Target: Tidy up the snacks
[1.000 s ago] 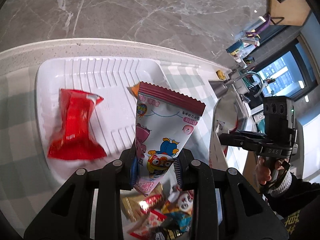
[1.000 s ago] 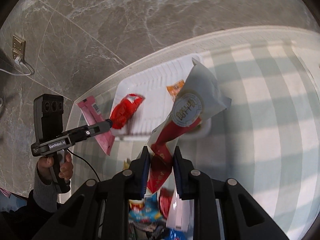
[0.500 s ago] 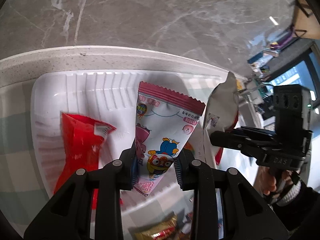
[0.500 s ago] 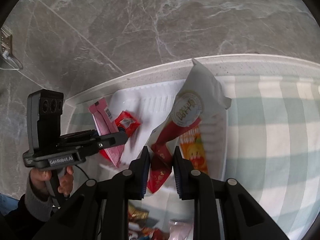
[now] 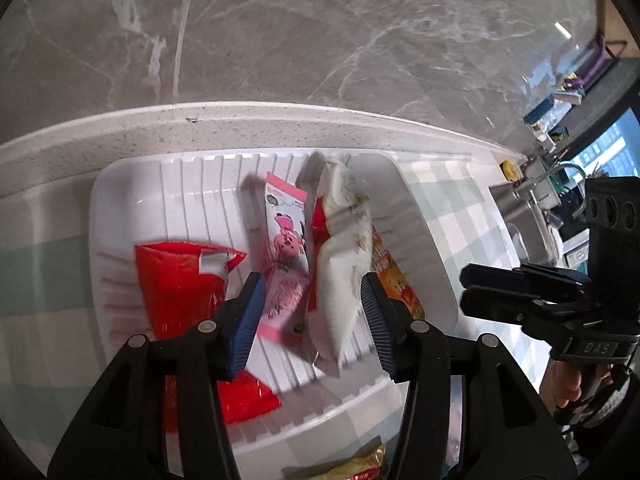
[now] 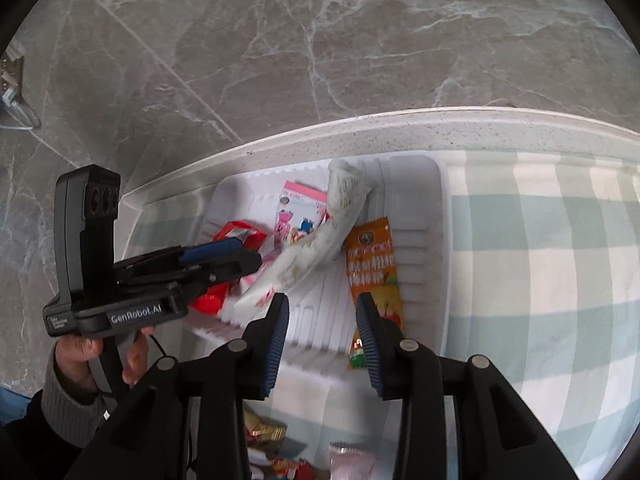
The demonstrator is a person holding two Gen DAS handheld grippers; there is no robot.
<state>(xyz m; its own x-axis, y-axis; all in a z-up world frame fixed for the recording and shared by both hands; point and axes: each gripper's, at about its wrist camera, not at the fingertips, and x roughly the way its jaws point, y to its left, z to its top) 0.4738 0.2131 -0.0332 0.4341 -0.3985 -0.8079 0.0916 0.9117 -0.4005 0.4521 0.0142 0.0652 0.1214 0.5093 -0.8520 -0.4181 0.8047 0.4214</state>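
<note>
A white ribbed tray holds a red packet, a pink cartoon packet, a white packet and an orange packet. My left gripper hovers above the pink and white packets. Its jaws are opening and its pads touch neither. My right gripper hangs over the tray's near part beside the orange packet. Its jaws are opening with nothing between them. The white packet leans tilted across the pink one.
Loose snacks lie on the green-checked cloth in front of the tray. A marble wall rises behind the counter's back edge. A person's hand holds the left gripper. A sink sits far right.
Both grippers moved over the tray and let go. The pink cartoon packet left the left jaws and the white packet left the right jaws; both now lie in the tray.
</note>
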